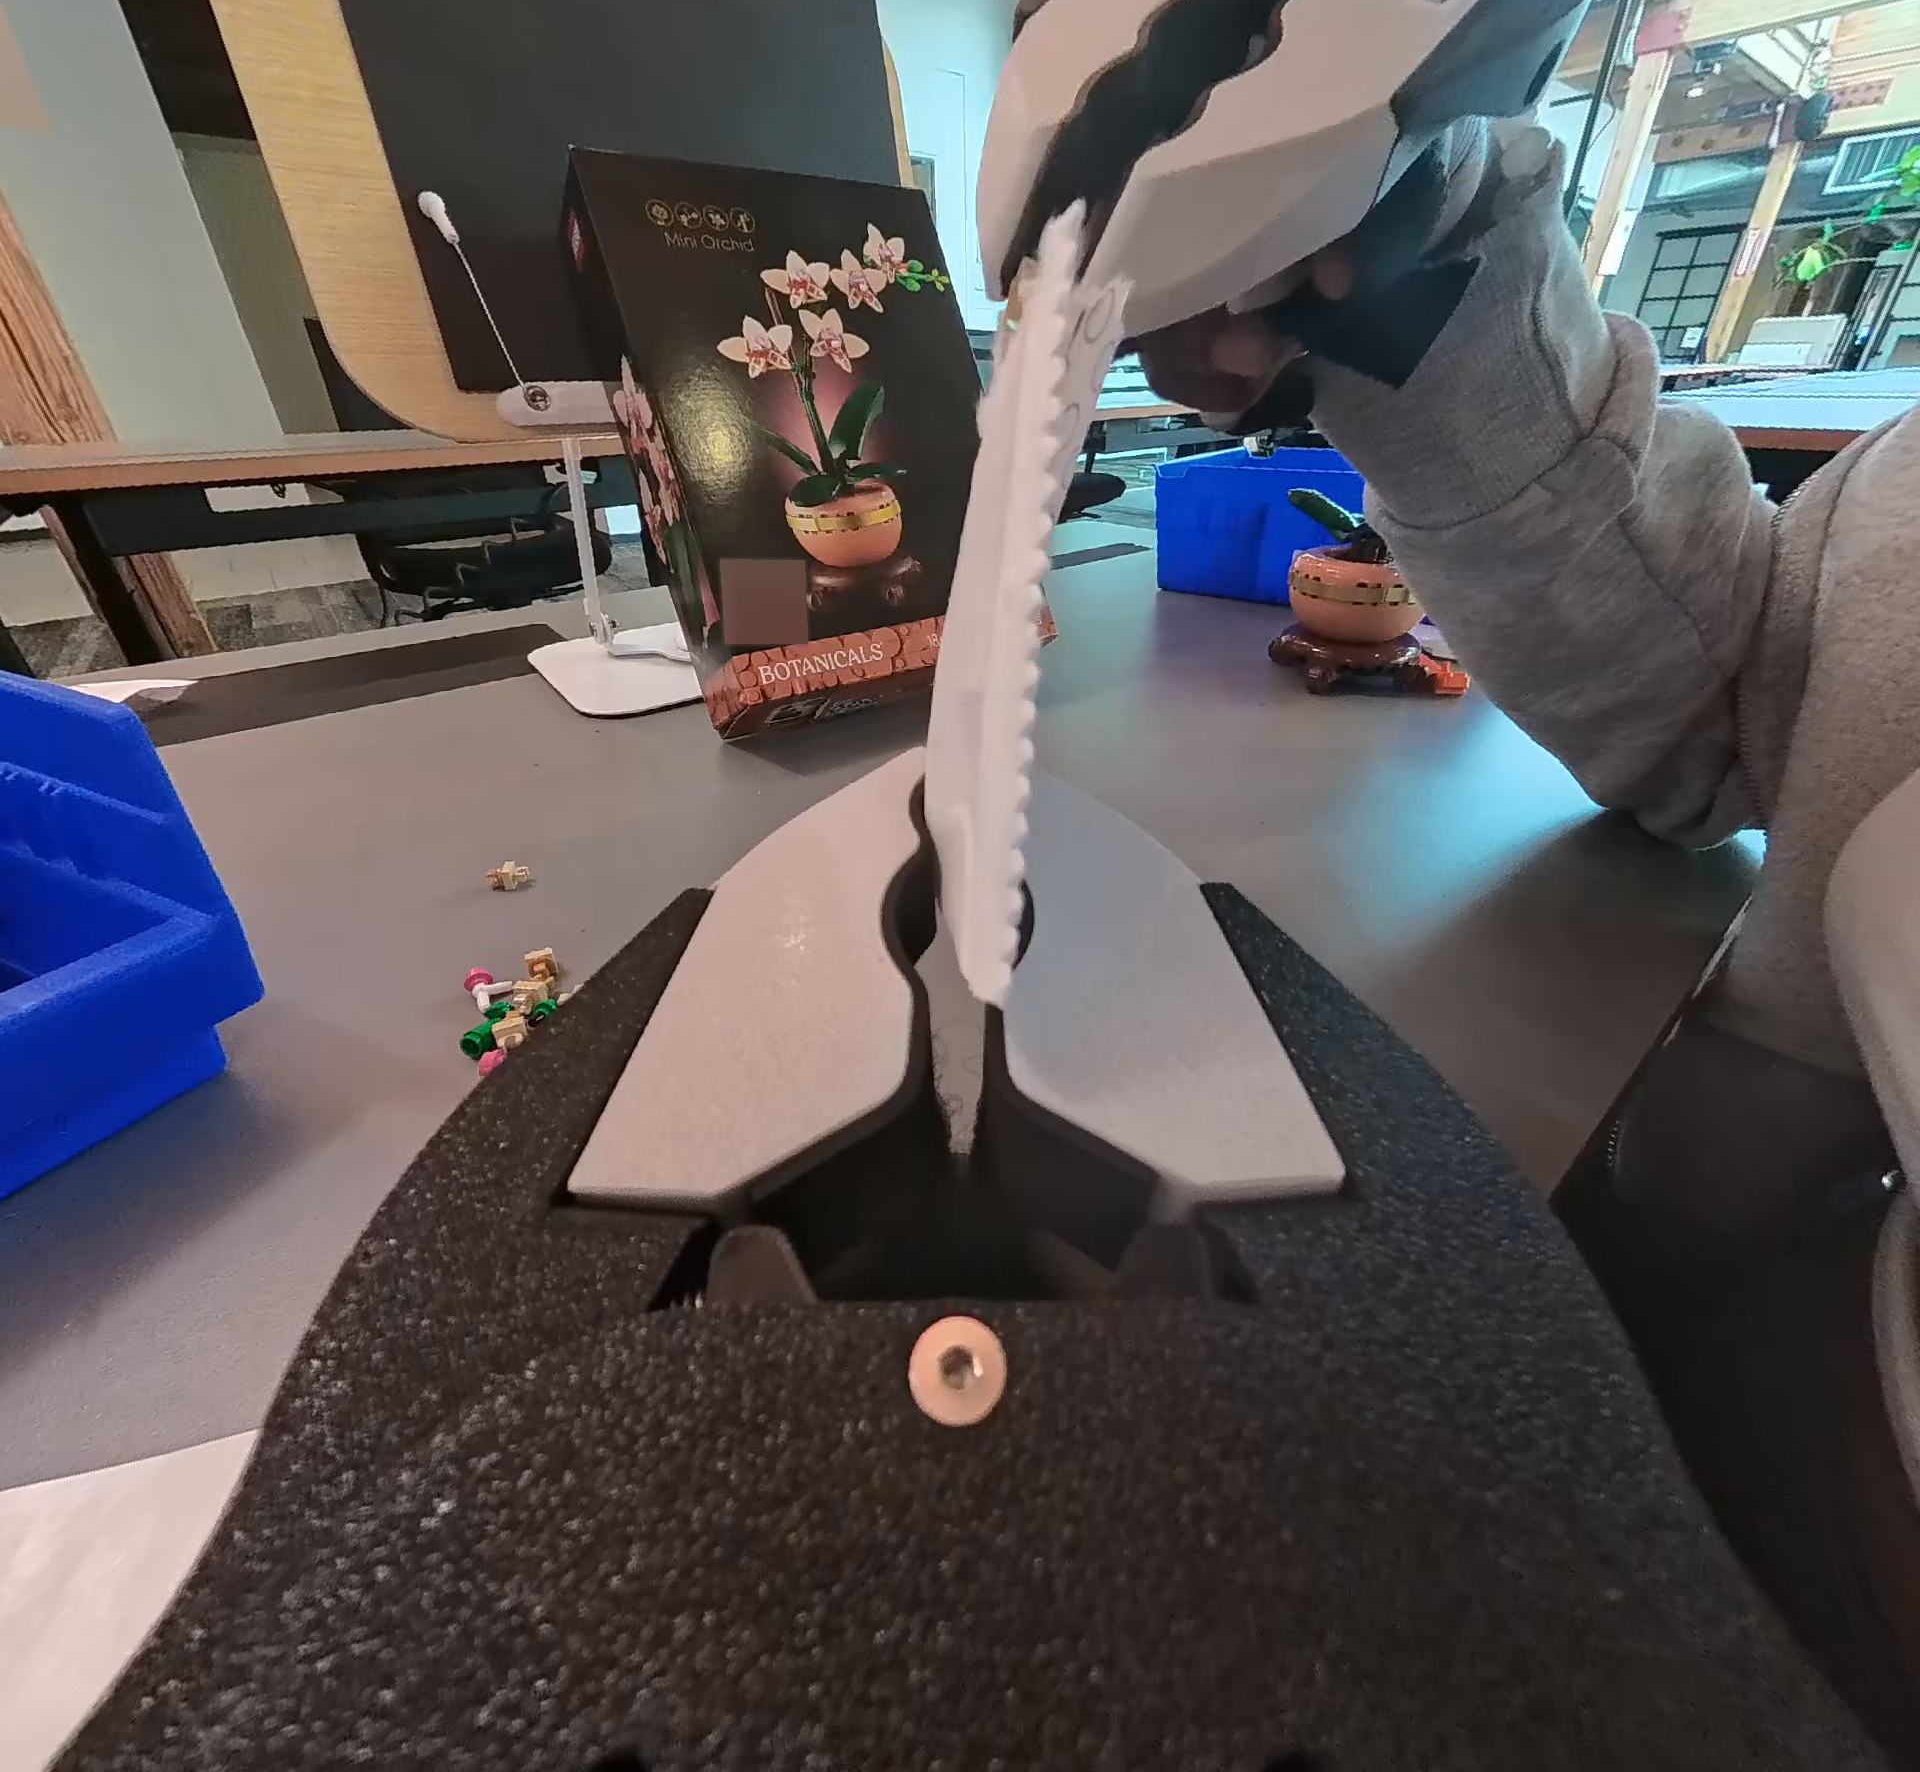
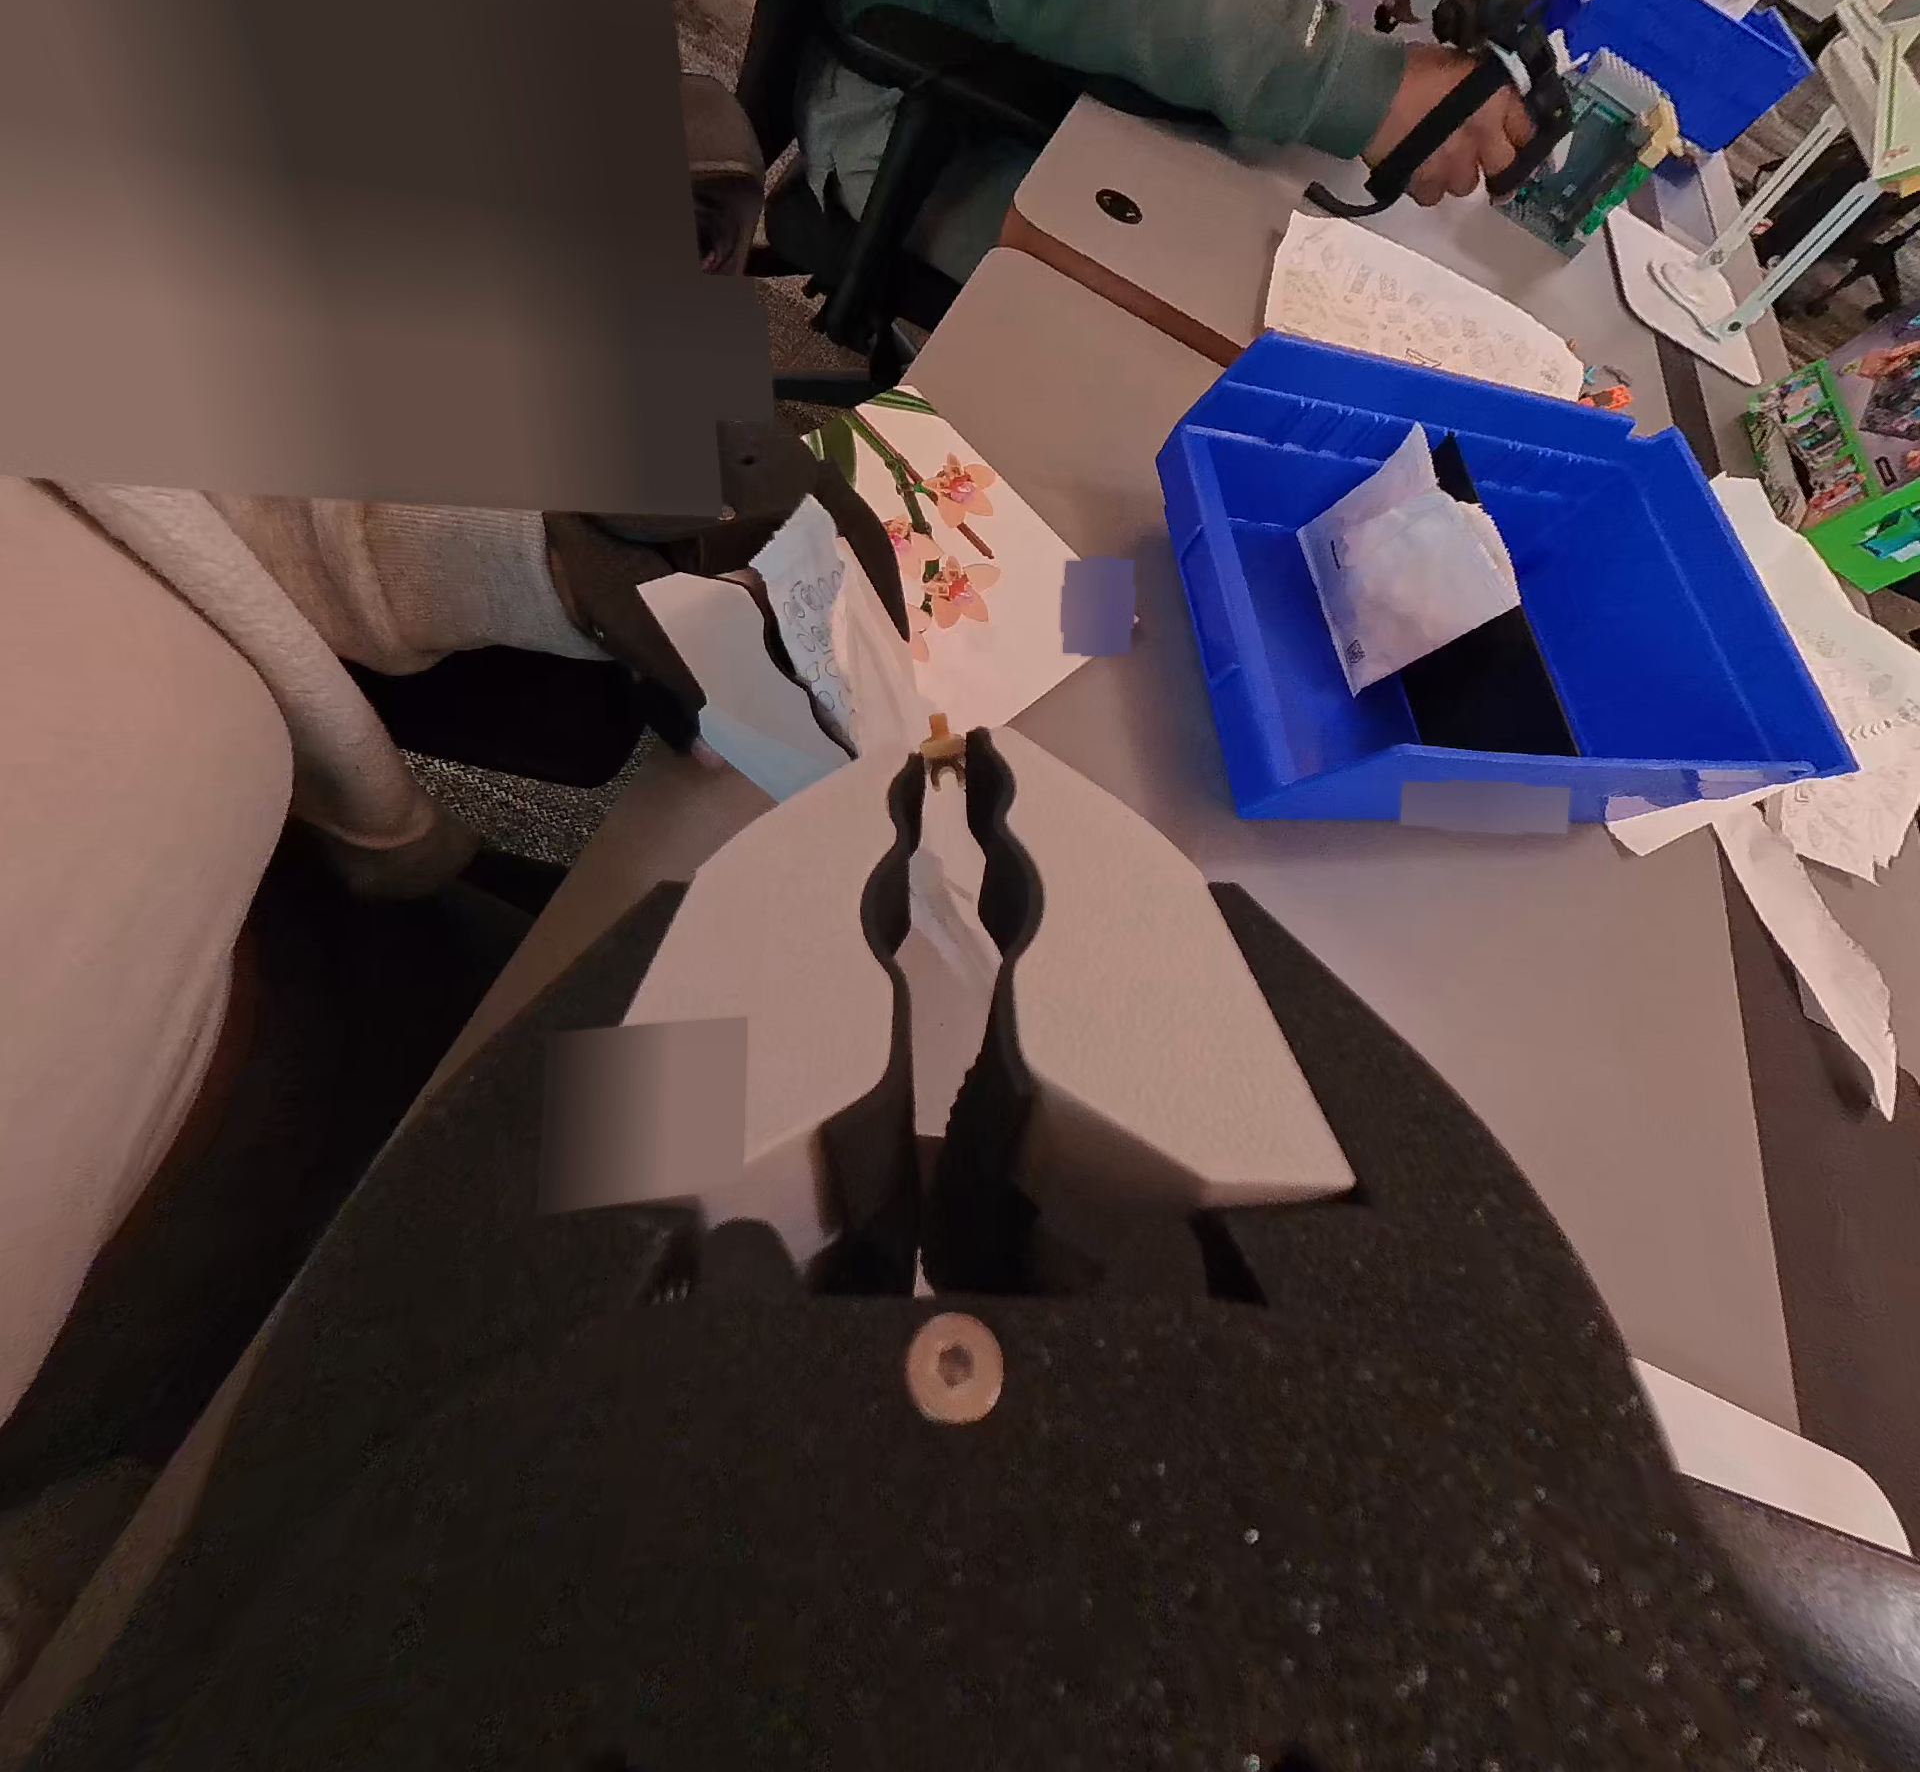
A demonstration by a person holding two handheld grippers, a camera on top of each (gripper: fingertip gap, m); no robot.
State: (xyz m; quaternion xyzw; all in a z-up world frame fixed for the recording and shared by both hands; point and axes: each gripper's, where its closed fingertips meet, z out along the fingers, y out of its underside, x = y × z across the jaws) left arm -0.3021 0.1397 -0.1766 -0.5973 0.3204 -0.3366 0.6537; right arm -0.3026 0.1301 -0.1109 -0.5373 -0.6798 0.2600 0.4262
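- Your left gripper [image 1: 971, 901] fingers are pinching the white paper bag [image 1: 1003, 600] low, steadying it upright above the worktop [image 1: 1299, 818].
- Your right gripper [image 2: 943, 766] fingers are nipping a small tan piece [image 2: 940, 754] at the bag's top, nearly closed.

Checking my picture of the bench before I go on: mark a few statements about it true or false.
1. The left gripper and the right gripper both have their jaws closed on the same white paper bag. True.
2. The loose small bricks lie to the right of the left gripper. False: they lie to its left on the table, near the blue bin.
3. In the right wrist view, the divided blue bin holds a sealed white pouch. True.
4. The orchid set box lies flat. False: it stands upright.
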